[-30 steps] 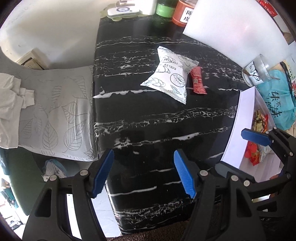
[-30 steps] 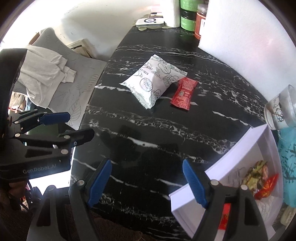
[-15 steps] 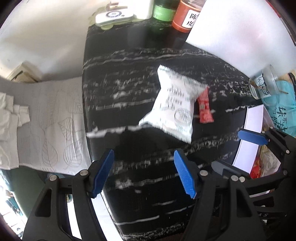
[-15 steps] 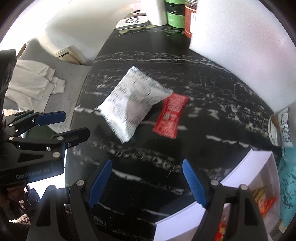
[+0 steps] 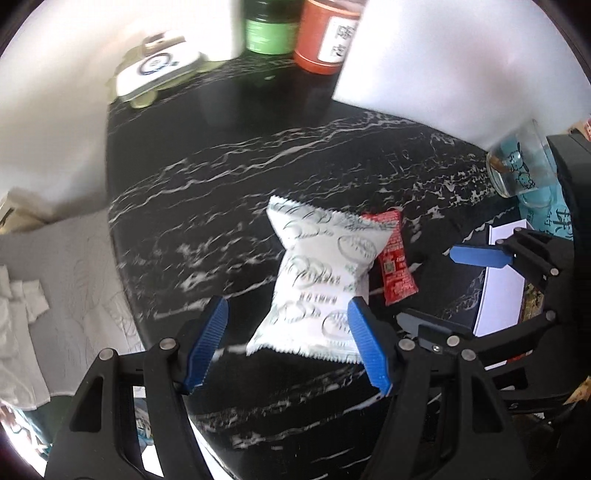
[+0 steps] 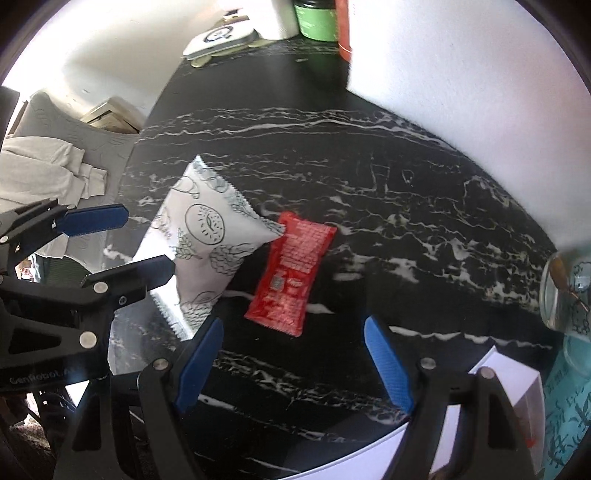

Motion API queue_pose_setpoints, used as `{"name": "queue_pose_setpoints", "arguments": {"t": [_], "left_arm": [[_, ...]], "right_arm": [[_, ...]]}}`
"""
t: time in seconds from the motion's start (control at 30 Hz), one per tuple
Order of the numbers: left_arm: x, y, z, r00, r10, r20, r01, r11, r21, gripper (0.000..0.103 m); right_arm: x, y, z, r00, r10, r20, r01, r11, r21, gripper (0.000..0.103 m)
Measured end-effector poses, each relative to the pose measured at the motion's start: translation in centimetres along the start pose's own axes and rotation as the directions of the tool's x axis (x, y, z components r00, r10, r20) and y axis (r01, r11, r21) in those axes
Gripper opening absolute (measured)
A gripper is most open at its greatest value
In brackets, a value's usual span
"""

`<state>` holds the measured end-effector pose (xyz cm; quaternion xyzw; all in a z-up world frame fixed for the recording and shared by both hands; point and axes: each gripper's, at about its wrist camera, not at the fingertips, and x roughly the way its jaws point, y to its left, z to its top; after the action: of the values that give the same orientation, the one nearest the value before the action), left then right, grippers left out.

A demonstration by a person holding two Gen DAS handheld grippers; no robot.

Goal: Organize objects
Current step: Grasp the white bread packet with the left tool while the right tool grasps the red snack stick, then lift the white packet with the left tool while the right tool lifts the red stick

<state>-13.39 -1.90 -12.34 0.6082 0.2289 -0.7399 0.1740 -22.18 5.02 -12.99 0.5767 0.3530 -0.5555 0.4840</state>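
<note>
Two snack packets lie side by side on the black marble-patterned tabletop (image 5: 192,177), and I have both grippers spread wide in front of them, neither holding anything. My left gripper (image 5: 288,341) faces the white pastry packet (image 5: 325,280): the packet's near end sits between the two blue pads, closer to the right-hand pad (image 5: 365,343), though I cannot tell whether that pad touches the wrapper. In the right wrist view, the same white packet (image 6: 207,243) lies at an angle with one corner overlapping the top edge of the red snack packet (image 6: 291,280), so the two touch. My right gripper (image 6: 295,365) sits just short of the red packet, which lines up with the gap between the pads but lies beyond their tips.

In the left wrist view, the red packet (image 5: 395,266) peeks out from behind the white one on its right side. A white box (image 6: 495,417) sits at the table's near right corner. A printed drinking glass (image 5: 521,162) stands near the right edge of the table. At the far end I see a red jar (image 5: 325,40), a green jar (image 5: 269,33) and a small white device (image 5: 159,72).
</note>
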Motion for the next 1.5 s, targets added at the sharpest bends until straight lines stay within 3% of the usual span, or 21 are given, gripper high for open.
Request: {"name": "queue_pose_setpoints", "arguments": {"t": [0.23, 0.3, 0.5, 0.63, 0.7, 0.73, 0.77, 0.83, 0.9, 1.0, 1.03, 1.3, 1.5], "left_arm": [[1.3, -0.6, 1.1, 0.996, -0.090, -0.020, 0.090, 0.996, 0.007, 0.066], [1.6, -0.6, 1.3, 0.994, -0.102, -0.027, 0.102, 0.995, -0.004, 0.066], [3.0, 0.2, 1.4, 0.993, -0.113, -0.036, 0.111, 0.993, -0.039, 0.075], [2.8, 1.8, 1.2, 0.994, -0.108, -0.007, 0.107, 0.991, -0.085, 0.076], [2.8, 2.6, 1.1, 0.994, -0.108, -0.001, 0.107, 0.988, -0.114, 0.076], [2.8, 3.0, 1.0, 0.994, -0.109, 0.013, 0.109, 0.976, -0.188, 0.076], [2.9, 3.3, 1.0, 0.994, -0.111, 0.011, 0.111, 0.975, -0.192, 0.076], [3.0, 3.3, 0.7, 0.994, -0.109, 0.007, 0.108, 0.978, -0.179, 0.076], [3.1, 2.7, 0.4, 0.996, -0.084, 0.005, 0.084, 0.984, -0.155, 0.076], [3.2, 1.2, -0.4, 1.000, -0.024, 0.007, 0.025, 0.991, -0.130, 0.071], [3.0, 0.8, -0.7, 1.000, -0.022, 0.015, 0.023, 0.992, -0.122, 0.059], [2.1, 0.7, -3.5, 0.997, -0.077, -0.007, 0.074, 0.977, -0.198, 0.053], [1.2, 0.0, -7.6, 0.997, -0.074, -0.033, 0.065, 0.972, -0.226, 0.053]], "right_arm": [[-0.1, -1.4, 0.1, 1.000, 0.002, -0.007, -0.001, 1.000, 0.014, 0.075], [-0.1, -1.6, 0.1, 1.000, 0.023, -0.005, -0.023, 1.000, 0.018, 0.069], [0.7, -1.0, 0.6, 0.996, 0.086, 0.019, -0.086, 0.996, 0.019, 0.066], [1.4, -0.7, 1.5, 0.995, 0.091, 0.030, -0.093, 0.995, 0.044, 0.065], [1.5, -0.8, 1.7, 0.997, 0.060, 0.054, -0.063, 0.996, 0.061, 0.060], [1.5, -0.7, 1.8, 0.997, 0.050, 0.063, -0.054, 0.997, 0.058, 0.060], [1.5, -0.5, 2.0, 0.997, 0.035, 0.064, -0.038, 0.998, 0.045, 0.059], [1.6, 0.0, 2.3, 0.998, -0.005, 0.070, 0.004, 1.000, 0.017, 0.051], [1.6, 0.5, 2.1, 0.995, -0.051, 0.088, 0.053, 0.998, -0.019, 0.018], [1.6, 0.4, 1.7, 0.993, -0.032, 0.112, 0.035, 0.999, -0.019, 0.015], [1.5, 0.4, 1.4, 0.993, -0.026, 0.114, 0.029, 0.999, -0.023, 0.014], [0.7, -0.9, -1.7, 0.992, 0.094, 0.083, -0.098, 0.994, 0.038, 0.008], [0.7, 1.7, -5.1, 0.992, 0.120, 0.037, -0.119, 0.993, -0.012, 0.008]]}}
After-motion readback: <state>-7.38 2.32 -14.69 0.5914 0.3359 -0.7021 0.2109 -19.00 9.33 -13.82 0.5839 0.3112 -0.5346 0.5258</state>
